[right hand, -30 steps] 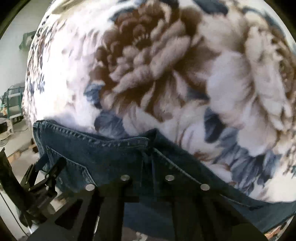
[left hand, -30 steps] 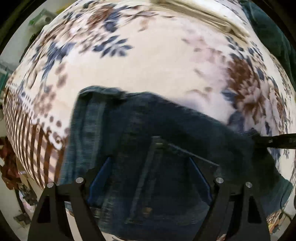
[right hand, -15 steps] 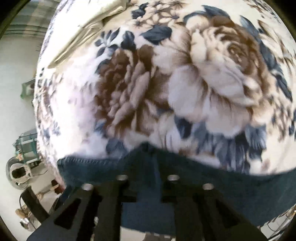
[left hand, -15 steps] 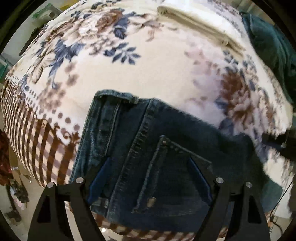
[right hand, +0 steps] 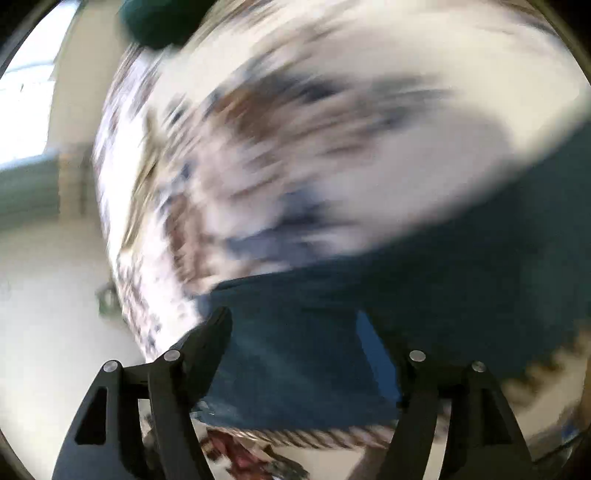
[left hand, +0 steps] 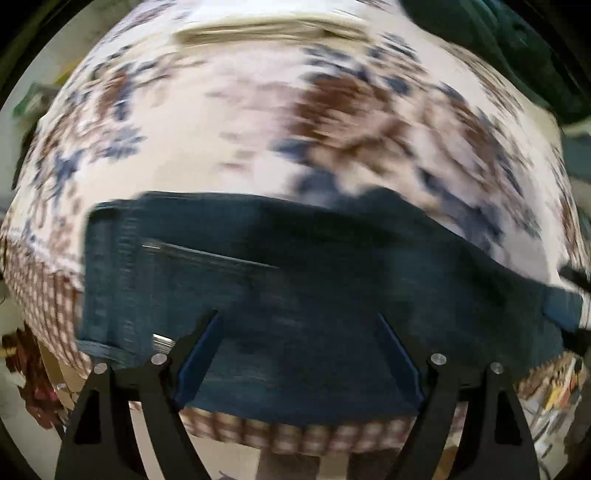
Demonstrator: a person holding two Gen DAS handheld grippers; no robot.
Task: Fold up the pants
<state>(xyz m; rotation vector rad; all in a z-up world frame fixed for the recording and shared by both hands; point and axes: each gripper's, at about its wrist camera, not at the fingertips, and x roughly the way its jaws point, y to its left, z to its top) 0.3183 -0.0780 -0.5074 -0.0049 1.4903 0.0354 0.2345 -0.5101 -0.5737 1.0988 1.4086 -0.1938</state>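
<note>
Inspection of the folding surface. The jeans (left hand: 295, 280) lie flat on a floral blanket (left hand: 229, 122), at its near edge, where a checked border (left hand: 295, 435) shows just below the denim. The surface under the blanket cannot be identified. Both views are heavily blurred, so fine detail is limited.

Left gripper (left hand: 295, 354): jaws spread wide, nothing between them. It hangs directly over the jeans, and denim fills the gap between its fingers. A seam and a pocket edge run across the cloth to the left of this gripper.

Right gripper (right hand: 295, 354): jaws likewise spread wide and empty. It sits over 1 end of the jeans (right hand: 406, 302); the blanket's edge falls away just to the left of it, and the bulk of the denim extends to its right.

Key relation: seen from the left gripper, the long axis of the jeans runs side to side, parallel to the near blanket edge. Each gripper stands nearer to 1 end of that axis, so neither has a clear advantage over the whole garment.

Judgement: the jeans appear already folded at least once into a compact band. Any further fold would call for each gripper to close on its own end.

Other items: a dark green garment (left hand: 517, 48) and a pale folded cloth (left hand: 266, 29) lie at the far side of the blanket, well apart from the jeans.
</note>
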